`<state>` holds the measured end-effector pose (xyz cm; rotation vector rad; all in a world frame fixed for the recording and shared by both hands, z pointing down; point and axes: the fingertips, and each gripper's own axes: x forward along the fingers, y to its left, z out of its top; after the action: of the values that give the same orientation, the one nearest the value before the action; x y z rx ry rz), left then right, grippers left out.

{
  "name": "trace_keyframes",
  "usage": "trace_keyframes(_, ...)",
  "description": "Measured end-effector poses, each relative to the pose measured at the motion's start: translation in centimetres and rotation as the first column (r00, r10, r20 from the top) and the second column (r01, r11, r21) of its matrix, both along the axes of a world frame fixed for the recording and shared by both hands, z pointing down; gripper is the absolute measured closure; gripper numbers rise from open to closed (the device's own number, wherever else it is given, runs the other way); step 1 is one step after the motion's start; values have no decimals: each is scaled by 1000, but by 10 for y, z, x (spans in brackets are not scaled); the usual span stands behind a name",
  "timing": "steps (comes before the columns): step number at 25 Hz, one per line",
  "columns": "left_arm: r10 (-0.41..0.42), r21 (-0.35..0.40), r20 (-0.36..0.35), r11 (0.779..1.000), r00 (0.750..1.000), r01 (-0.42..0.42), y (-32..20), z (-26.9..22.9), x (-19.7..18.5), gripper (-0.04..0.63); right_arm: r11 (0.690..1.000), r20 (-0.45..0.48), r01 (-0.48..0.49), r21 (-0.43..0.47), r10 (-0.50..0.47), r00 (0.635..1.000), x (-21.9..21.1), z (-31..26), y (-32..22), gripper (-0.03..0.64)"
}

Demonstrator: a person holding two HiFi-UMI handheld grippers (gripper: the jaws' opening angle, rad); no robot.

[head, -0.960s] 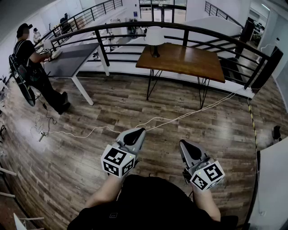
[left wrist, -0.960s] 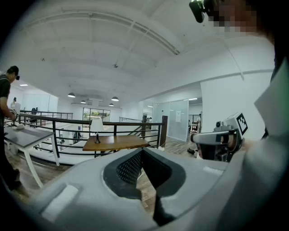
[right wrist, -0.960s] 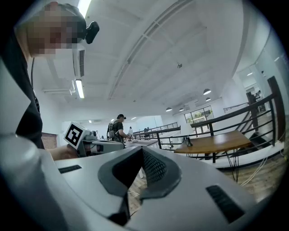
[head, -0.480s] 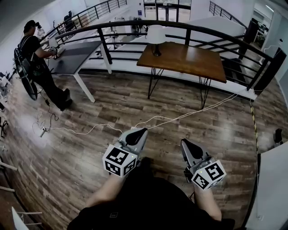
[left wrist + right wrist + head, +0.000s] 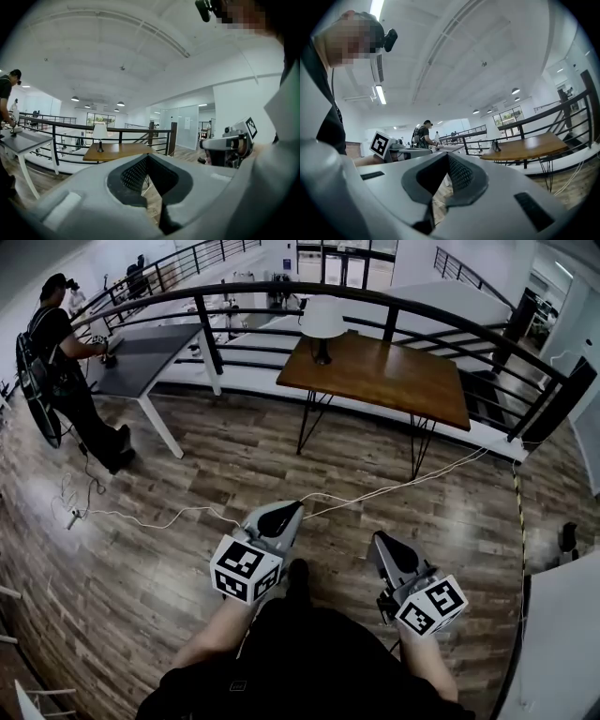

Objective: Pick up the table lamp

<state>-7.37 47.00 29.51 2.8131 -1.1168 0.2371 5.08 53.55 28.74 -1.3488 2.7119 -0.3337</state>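
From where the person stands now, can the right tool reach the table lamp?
Probably not yet. The right tool is near the body, while the table lamp stands on the wooden table far across the floor. Only a white cable lies between.

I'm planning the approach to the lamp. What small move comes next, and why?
Probably step toward the wooden table: the table lamp stands on its far left corner, out of reach, and the left gripper and right gripper are shut, empty.
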Motion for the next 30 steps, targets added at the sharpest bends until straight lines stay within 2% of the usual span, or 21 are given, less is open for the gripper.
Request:
trace_keyframes(7, 13, 23, -4, 1000, 1000, -13, -112, -6, -6, 589, 1000, 4, -17, 25, 17, 1000, -5, -8, -109, 603)
trace_keyframes(14, 15, 18, 12, 1000, 1000, -15, -200, -12, -29, 589, 1000, 16, -10, 3, 10, 1000, -33, -5, -209, 603)
trace_keyframes(21, -1, 8, 14, 1000, 1000, 1, -261, -6, -49, 589, 999, 3, 2, -34, -2, 1000, -51, 10, -271, 603)
trace_keyframes(30, 1, -39, 31, 999, 1000, 0, -332, 9, -27, 589, 995, 37, 15, -102, -11, 999, -33, 33, -342, 603)
